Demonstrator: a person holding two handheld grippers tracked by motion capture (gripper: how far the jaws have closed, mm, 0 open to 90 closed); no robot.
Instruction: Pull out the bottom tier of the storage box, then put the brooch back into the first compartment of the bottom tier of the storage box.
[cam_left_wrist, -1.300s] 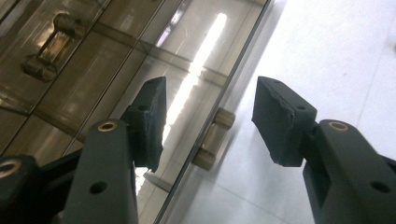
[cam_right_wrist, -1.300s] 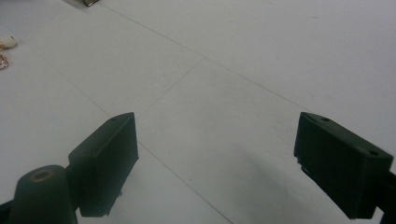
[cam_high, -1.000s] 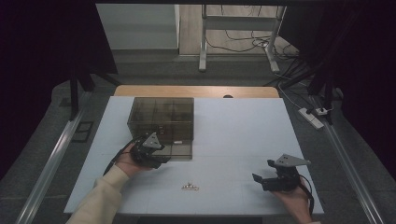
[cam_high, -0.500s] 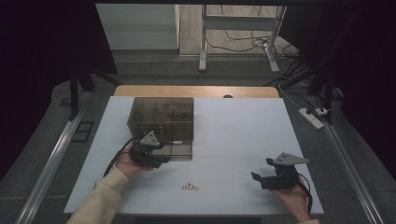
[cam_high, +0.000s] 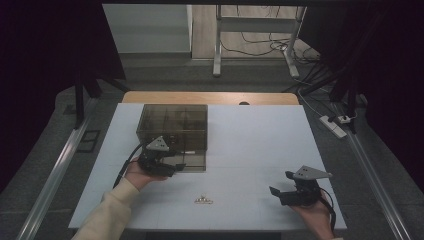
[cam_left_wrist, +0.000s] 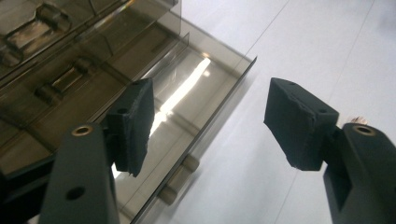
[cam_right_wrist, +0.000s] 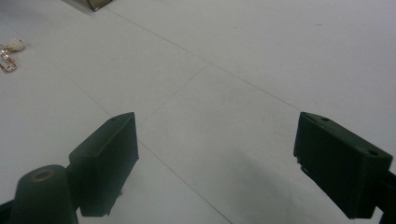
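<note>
Hovering open at pulled-out drawer (cam_left_wrist: 187, 121) front: left gripper (cam_high: 172, 161) (jaws just widened, nothing between); right gripper (cam_high: 286, 192) open.

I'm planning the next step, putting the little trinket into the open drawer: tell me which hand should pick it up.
Probably right. The right gripper is open, empty and level with the trinket; the left gripper, just opened, sits at the drawer.

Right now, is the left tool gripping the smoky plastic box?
No, the left tool stands open, its jaws apart with the pulled-out drawer of the box beneath them, unpinched.
</note>
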